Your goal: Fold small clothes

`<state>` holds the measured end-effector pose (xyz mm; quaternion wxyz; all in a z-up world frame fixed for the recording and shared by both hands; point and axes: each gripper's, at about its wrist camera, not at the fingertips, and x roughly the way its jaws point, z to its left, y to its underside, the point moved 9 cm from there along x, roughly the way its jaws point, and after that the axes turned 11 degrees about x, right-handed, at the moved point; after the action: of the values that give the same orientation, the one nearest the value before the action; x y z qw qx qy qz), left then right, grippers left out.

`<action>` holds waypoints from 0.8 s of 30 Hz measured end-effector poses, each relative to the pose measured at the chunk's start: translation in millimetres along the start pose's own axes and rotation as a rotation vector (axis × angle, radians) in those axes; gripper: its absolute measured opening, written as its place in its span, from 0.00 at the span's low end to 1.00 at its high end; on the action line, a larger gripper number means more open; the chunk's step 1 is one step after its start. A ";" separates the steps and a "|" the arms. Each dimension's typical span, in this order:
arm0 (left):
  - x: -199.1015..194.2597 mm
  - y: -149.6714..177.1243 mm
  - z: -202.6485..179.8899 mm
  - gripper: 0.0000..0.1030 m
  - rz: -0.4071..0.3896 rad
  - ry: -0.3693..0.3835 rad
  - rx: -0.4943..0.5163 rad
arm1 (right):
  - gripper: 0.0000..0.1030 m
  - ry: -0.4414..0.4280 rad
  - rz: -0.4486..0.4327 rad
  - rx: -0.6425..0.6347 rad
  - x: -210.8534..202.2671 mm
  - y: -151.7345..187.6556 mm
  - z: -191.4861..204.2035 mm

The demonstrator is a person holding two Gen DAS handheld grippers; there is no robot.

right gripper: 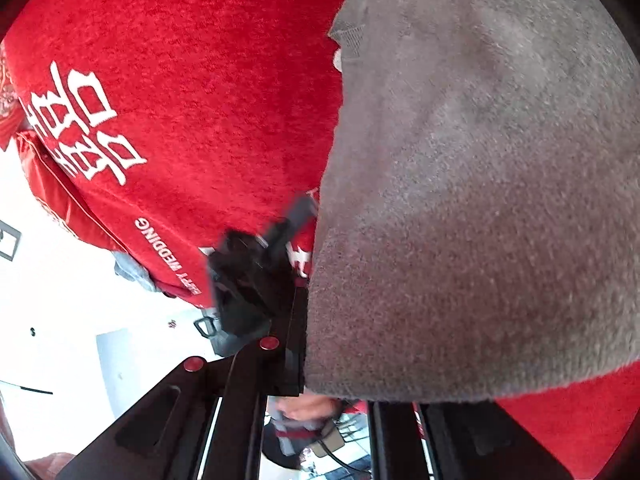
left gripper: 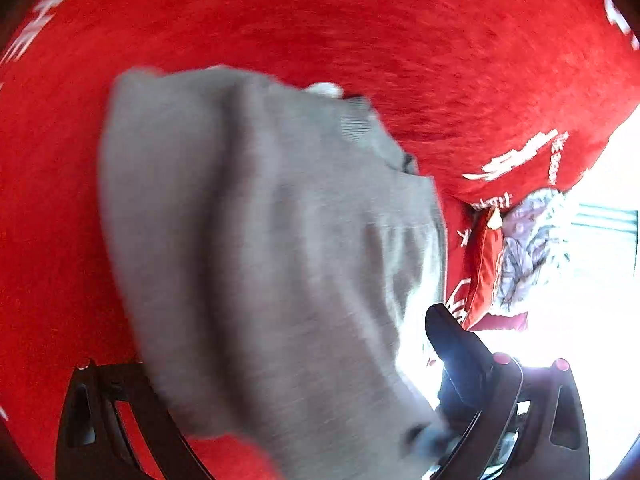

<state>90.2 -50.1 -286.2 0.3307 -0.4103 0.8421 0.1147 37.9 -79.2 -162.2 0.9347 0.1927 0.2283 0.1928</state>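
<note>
A grey knitted garment (left gripper: 260, 240) hangs blurred over the red blanket (left gripper: 360, 20) and fills the middle of the left wrist view. It falls between the fingers of my left gripper (left gripper: 320, 392). Those fingers stand wide apart at the bottom corners, with their tips hidden behind the cloth. The black tip of my right gripper (left gripper: 452, 344) shows at the garment's right edge. In the right wrist view the garment (right gripper: 480, 200) covers the right half. My right gripper (right gripper: 316, 360) is shut on its left edge, one finger (right gripper: 292, 340) showing and the other hidden under the cloth. My left gripper (right gripper: 248, 280) is a dark shape beside that edge.
The red blanket (right gripper: 200, 100) carries white characters and lettering. A red pillow and patterned bedding (left gripper: 520, 248) lie at its right edge, by a glaring bright window. Beyond the blanket's edge is a white wall and floor (right gripper: 60, 320). A hand (right gripper: 312, 404) shows between the right fingers.
</note>
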 end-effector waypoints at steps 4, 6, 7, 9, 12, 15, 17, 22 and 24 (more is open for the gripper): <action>17.6 -6.6 -8.7 0.99 0.034 -0.129 0.071 | 0.08 0.067 0.029 -0.002 4.0 7.5 -14.4; 22.7 -4.5 -7.7 0.85 0.051 -0.175 0.087 | 0.10 0.136 0.061 -0.013 5.6 12.0 -21.2; 24.5 -3.3 -5.6 0.73 0.065 -0.208 0.094 | 0.12 0.182 0.083 -0.021 5.0 15.1 -25.4; 24.5 0.0 0.2 0.68 0.078 -0.239 0.099 | 0.22 0.308 0.140 -0.060 -0.4 22.4 -34.4; 21.7 3.0 2.3 0.68 0.085 -0.272 0.102 | 0.67 0.385 0.175 -0.140 -23.4 26.0 -29.2; 19.2 5.3 2.0 0.65 0.098 -0.333 0.134 | 0.67 0.449 0.084 -0.244 -56.9 4.7 -9.4; 20.6 5.7 3.1 0.42 0.121 -0.414 0.172 | 0.56 0.503 -0.014 -0.319 -75.2 -22.5 5.2; 13.9 3.0 -4.1 0.28 0.101 -0.435 0.191 | 0.09 0.625 -0.118 -0.424 -74.0 -76.9 10.2; 7.3 3.7 -4.8 0.24 0.084 -0.434 0.199 | 0.08 0.688 -0.080 -0.457 -57.1 -87.5 -4.3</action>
<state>81.9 -54.4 -287.6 0.5376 -0.3062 0.7748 0.1302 12.7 -178.1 -184.9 0.8293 -0.1047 0.4860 0.2552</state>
